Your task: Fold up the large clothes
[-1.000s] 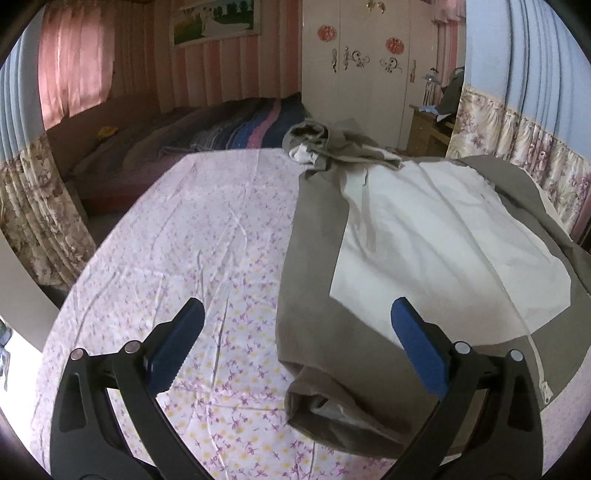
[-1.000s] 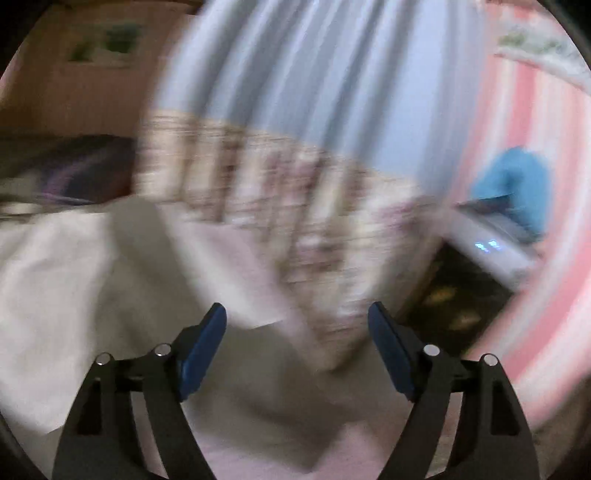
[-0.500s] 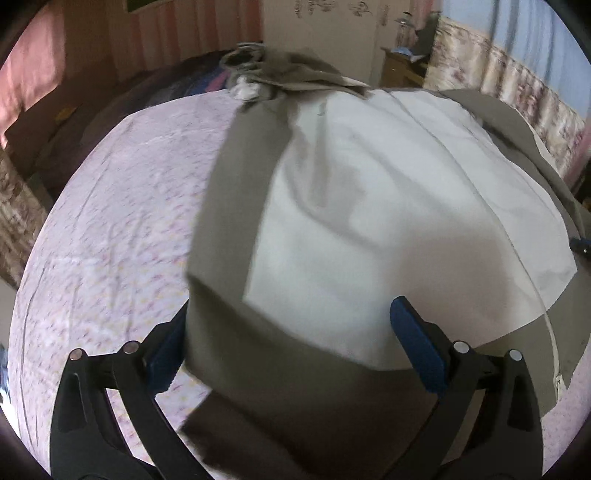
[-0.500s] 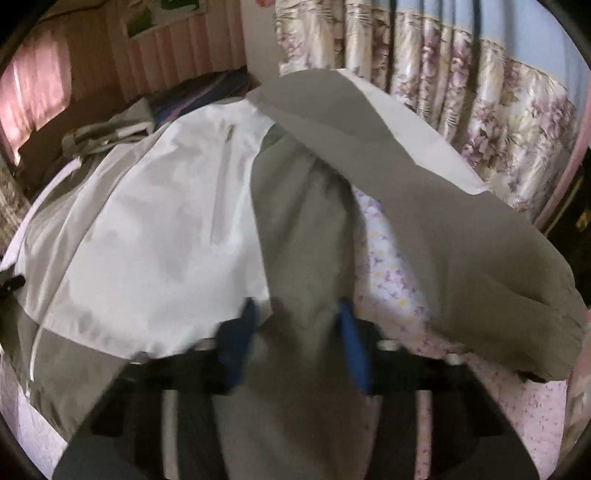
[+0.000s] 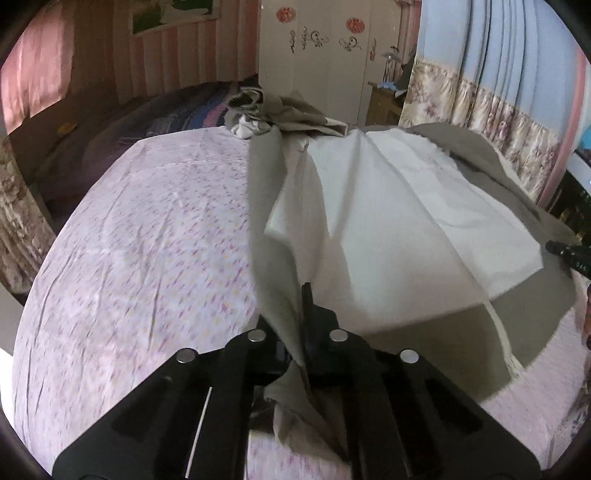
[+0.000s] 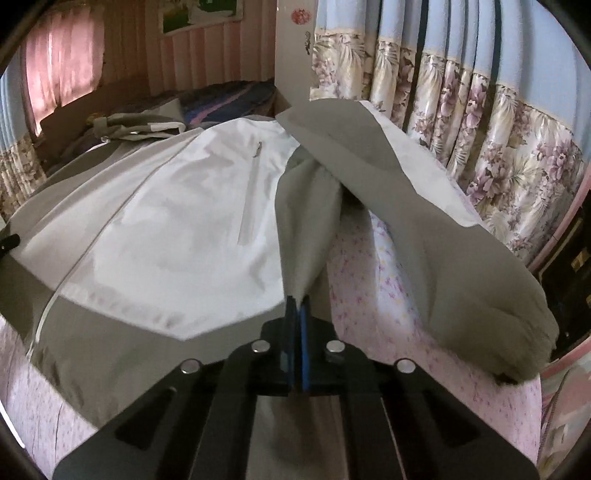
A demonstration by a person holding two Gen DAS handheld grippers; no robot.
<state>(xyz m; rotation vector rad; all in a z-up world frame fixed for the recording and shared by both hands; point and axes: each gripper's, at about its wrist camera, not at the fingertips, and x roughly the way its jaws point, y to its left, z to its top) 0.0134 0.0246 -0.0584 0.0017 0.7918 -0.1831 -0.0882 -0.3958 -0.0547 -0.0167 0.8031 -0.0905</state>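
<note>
On the bed [image 5: 140,236], each hand-held gripper [image 5: 304,295] [image 6: 295,306] pinches the jacket [image 6: 177,229].

One jacket [image 5: 388,221], grey-green with one white panel; two sleeves, one [image 6: 424,236] spread out. Two grippers: the left gripper [image 5: 304,317] and the right gripper [image 6: 295,317]. One floral sheet [image 5: 147,240]. One wall picture [image 6: 199,14]. One wardrobe [image 5: 314,55].
</note>
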